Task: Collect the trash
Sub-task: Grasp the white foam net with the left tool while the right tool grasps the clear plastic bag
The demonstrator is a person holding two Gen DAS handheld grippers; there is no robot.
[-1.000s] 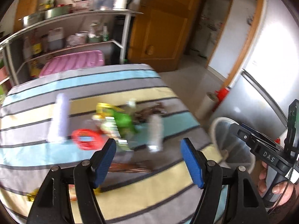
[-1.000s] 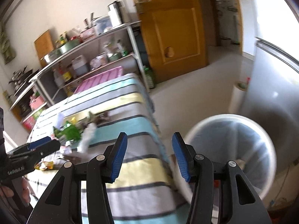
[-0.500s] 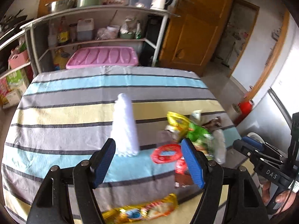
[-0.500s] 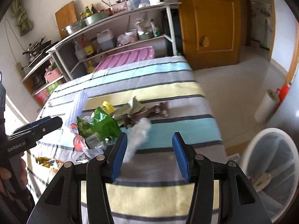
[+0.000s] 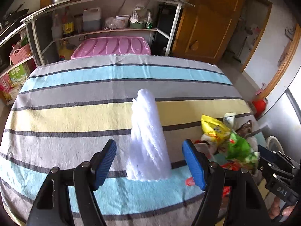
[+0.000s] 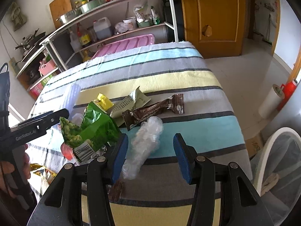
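Note:
A tall white crumpled plastic piece (image 5: 148, 141) lies on the striped tablecloth (image 5: 75, 113). My left gripper (image 5: 149, 162) hangs open over its near end, a gap on each side. To its right is a trash pile with a yellow packet (image 5: 212, 126) and a green packet (image 5: 239, 146). In the right wrist view a clear crumpled plastic wrap (image 6: 144, 143) lies between the fingers of my open right gripper (image 6: 150, 156), close to the left pad. A brown wrapper (image 6: 154, 111), the green packet (image 6: 94, 130) and a pale torn wrapper (image 6: 131, 101) lie beyond it.
A white bin (image 6: 278, 160) with a liner stands on the floor off the table's right edge. Behind the table are a loaded metal shelf rack (image 5: 112, 18), a pink lid (image 5: 112, 46) and a wooden door (image 6: 212, 18). A paper roll (image 6: 269, 101) stands on the floor.
Both views have swung left, away from the bin and onto the table. Each gripper has come down closer to the trash. The jaws stand as wide as before.

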